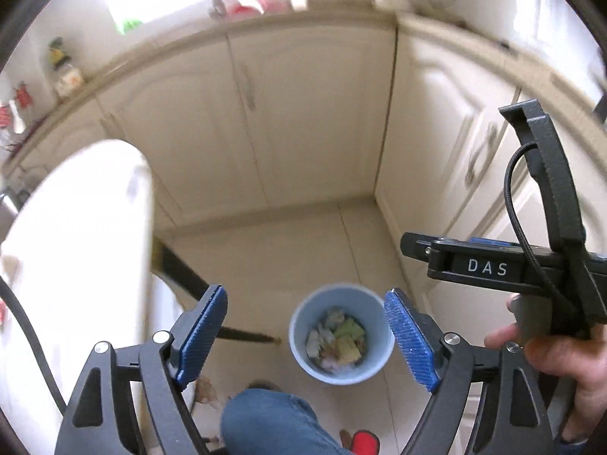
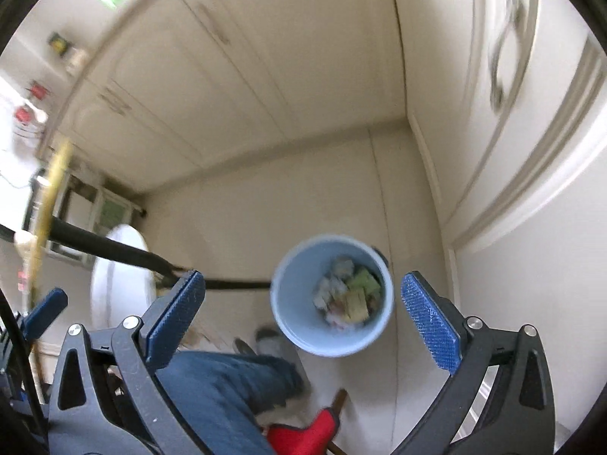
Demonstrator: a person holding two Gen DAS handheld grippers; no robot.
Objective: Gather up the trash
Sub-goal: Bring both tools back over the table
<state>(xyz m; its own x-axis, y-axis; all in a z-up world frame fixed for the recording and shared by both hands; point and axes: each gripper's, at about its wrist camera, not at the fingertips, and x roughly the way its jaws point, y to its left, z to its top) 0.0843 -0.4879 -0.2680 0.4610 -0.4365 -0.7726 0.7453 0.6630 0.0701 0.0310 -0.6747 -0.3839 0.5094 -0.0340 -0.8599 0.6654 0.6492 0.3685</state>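
Observation:
A light blue bin point(image 1: 303, 364) stands on the pale floor tiles, directly below both grippers. Crumpled paper and green and yellow wrappers point(image 1: 341, 337) lie at its bottom. My left gripper point(image 1: 306, 303) hangs above the bin, open, its blue pads wide apart with nothing between them. In the right wrist view the same bin point(image 2: 288, 318) holds the trash point(image 2: 349, 295), and my right gripper point(image 2: 303, 284) is open and empty over it. A hand point(image 1: 554, 360) holds the right tool at the right edge of the left wrist view.
Cream cabinet doors point(image 1: 303, 121) meet in a corner behind the bin. A white rounded object point(image 1: 76, 250) stands at the left, with a black rod point(image 2: 114, 248) beside it. A leg in jeans point(image 2: 220, 390) and a red thing point(image 2: 303, 436) are near the bin.

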